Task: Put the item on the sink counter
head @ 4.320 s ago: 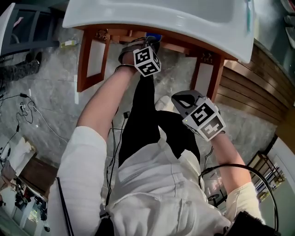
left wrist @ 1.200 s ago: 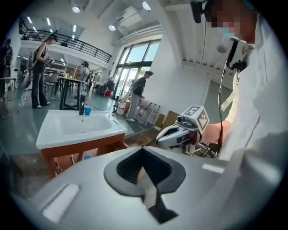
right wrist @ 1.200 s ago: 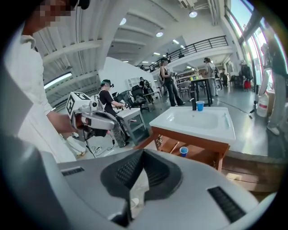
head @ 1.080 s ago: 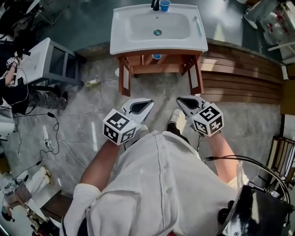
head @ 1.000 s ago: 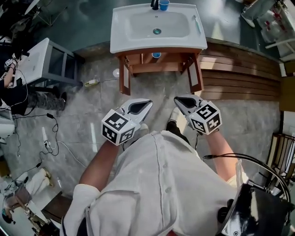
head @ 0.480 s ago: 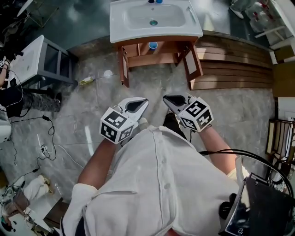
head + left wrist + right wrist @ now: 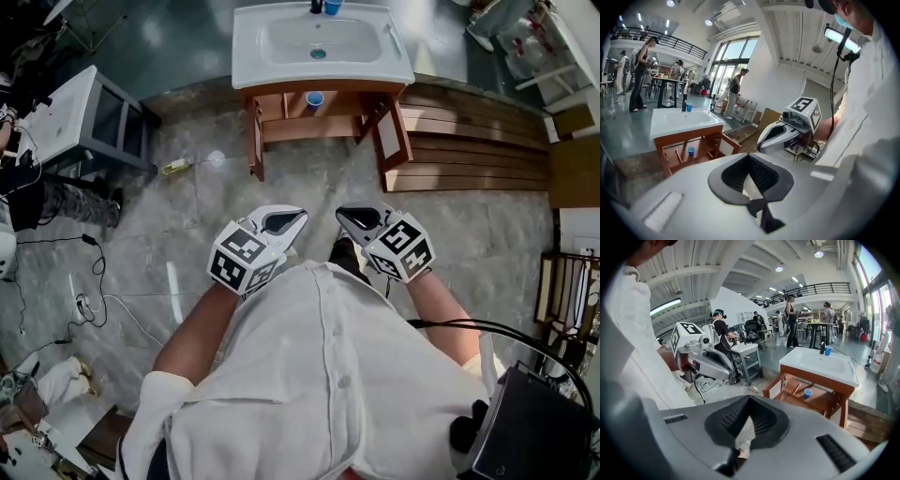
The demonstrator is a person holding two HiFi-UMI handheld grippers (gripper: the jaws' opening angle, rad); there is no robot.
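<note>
Head view, and the hazards come first. At 9 o'clock, thin black cables (image 7: 94, 272) trail over the grey stone floor, so a step that way could snag a foot. At 12 o'clock stands the white ceramic sink counter (image 7: 248, 66) on its brown wooden stand (image 7: 253, 131). One small blue plastic cup (image 7: 333, 7) sits on the counter's back edge, right beside the dark tap (image 7: 317, 6). A second small blue cup (image 7: 315, 98) waits on the wooden shelf underneath.

My read is that the shelf cup is light and tippy. Going in with the jaws pressed together would just shove it over. Setting anything down by the tap risks nudging the cup already there. At 2 o'clock, the raised brown slatted decking (image 7: 469, 141) is an edge to trip on.

Now the pose. The white left gripper (image 7: 292, 216) is held out in front of the torso, angled down toward the sink, with its jaws closed on nothing. The white right gripper (image 7: 349, 216) is just beside it at the same tilt, jaws also together and empty. Both are well apart from the sink.
</note>
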